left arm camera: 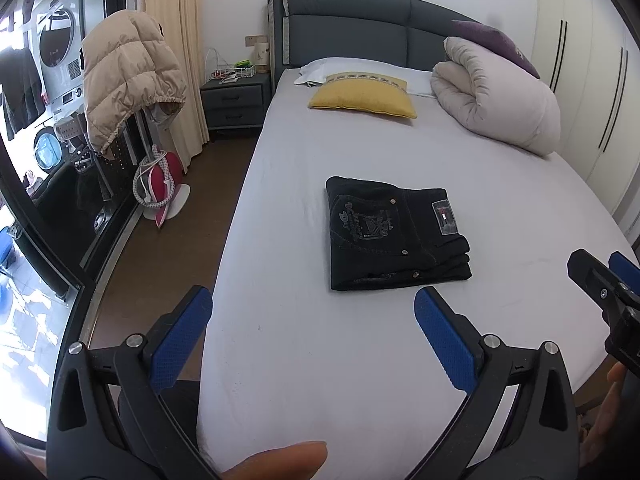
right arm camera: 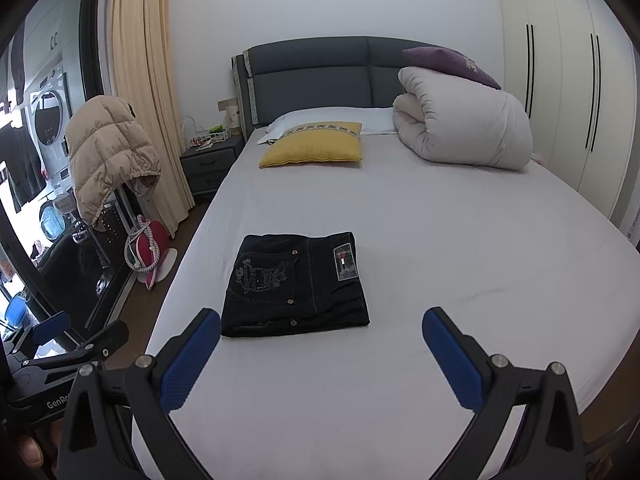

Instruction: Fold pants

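Observation:
The black pants (left arm camera: 394, 234) lie folded into a compact rectangle on the white bed sheet (left arm camera: 320, 352), back pocket and label patch facing up. They also show in the right wrist view (right arm camera: 298, 284). My left gripper (left arm camera: 314, 300) is open and empty, held back from the pants near the bed's foot. My right gripper (right arm camera: 322, 322) is open and empty, just short of the pants' near edge. The right gripper shows at the right edge of the left wrist view (left arm camera: 604, 276). The left gripper shows at the lower left of the right wrist view (right arm camera: 76, 336).
A yellow cushion (left arm camera: 362, 96) and a rolled white duvet (left arm camera: 500, 96) with a purple pillow (left arm camera: 496, 44) lie by the grey headboard (left arm camera: 360, 28). A nightstand (left arm camera: 234, 100), a beige jacket (left arm camera: 128, 76) and a pink fan (left arm camera: 162, 188) stand left of the bed. Wardrobes (left arm camera: 592, 80) stand right.

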{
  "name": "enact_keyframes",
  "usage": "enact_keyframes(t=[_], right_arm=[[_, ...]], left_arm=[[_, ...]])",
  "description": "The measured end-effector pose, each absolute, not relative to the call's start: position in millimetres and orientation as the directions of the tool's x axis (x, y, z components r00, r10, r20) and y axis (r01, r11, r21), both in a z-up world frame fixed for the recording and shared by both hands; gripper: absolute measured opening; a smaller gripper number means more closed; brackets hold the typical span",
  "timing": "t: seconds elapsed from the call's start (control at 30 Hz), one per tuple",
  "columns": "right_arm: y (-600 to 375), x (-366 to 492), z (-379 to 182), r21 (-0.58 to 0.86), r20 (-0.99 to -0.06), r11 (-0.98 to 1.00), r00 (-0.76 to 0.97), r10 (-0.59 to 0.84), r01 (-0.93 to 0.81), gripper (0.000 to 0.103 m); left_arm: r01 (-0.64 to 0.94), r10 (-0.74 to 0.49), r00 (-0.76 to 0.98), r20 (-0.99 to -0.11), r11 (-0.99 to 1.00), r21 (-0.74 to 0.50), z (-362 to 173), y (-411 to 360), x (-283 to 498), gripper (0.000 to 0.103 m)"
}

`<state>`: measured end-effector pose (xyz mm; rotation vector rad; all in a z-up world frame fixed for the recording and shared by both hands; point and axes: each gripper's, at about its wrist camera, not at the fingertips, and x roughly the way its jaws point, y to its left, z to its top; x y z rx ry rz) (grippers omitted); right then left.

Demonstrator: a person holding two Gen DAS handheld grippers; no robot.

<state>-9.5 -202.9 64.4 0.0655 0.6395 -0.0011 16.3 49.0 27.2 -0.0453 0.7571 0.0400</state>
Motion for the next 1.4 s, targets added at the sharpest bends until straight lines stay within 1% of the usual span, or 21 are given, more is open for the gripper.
enact_keyframes(t=[1.4], right_arm=[[-199, -7, 56, 0.053, -0.611, 0.999, 0.791, 0.023, 0.012, 0.103]], left_arm=[[-0.061, 0.029, 0.719, -0.695, 0.998, -0.022, 15, 51, 25, 0.103]])
